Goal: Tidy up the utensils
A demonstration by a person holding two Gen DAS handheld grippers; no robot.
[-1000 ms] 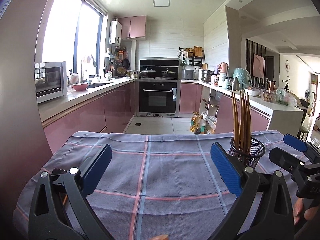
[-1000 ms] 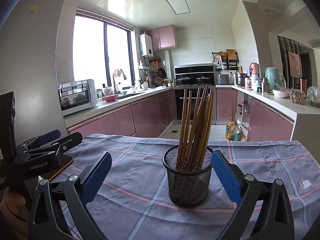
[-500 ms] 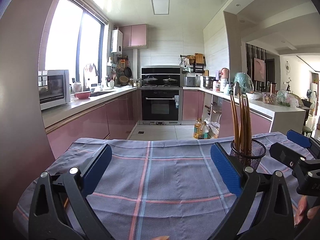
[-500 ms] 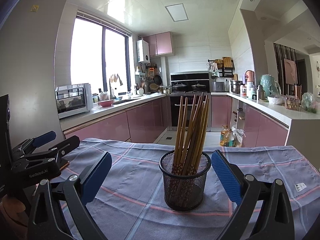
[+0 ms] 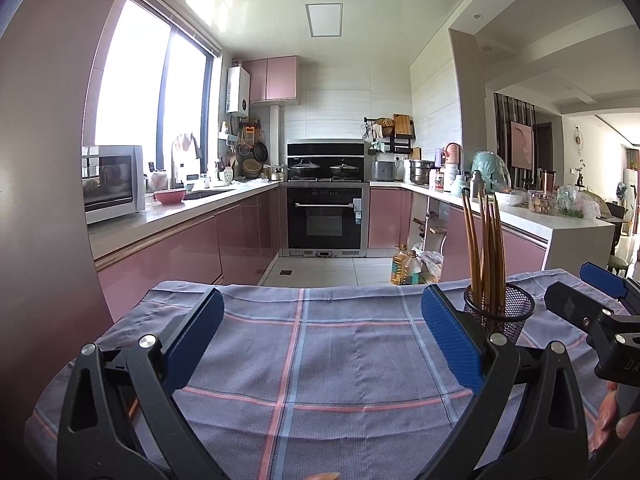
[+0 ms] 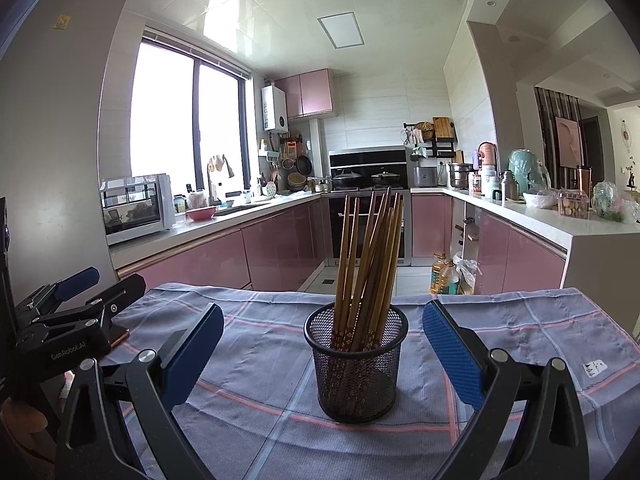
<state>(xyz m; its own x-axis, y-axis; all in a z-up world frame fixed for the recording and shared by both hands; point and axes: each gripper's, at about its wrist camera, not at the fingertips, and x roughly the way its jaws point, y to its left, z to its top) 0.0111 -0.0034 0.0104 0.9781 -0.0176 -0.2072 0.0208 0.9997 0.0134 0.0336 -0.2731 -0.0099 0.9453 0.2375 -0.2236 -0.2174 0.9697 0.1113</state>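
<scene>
While both pairs of blue fingers gape wide and hold nothing, the right gripper (image 6: 322, 354) frames the mesh cup (image 6: 356, 364) of chopsticks (image 6: 370, 256) on the checked cloth (image 6: 248, 364); the left gripper (image 5: 320, 338) sees it far right, possibly half hidden

Both cams sat low over the table, looking forward along their own fingers toward the oven (image 5: 326, 216) at the far end of the kitchen. Right one was close up on the mesh cup (image 6: 356, 364), dead center. Left one caught that same cup (image 5: 500, 312) off to its right, farther out.
</scene>
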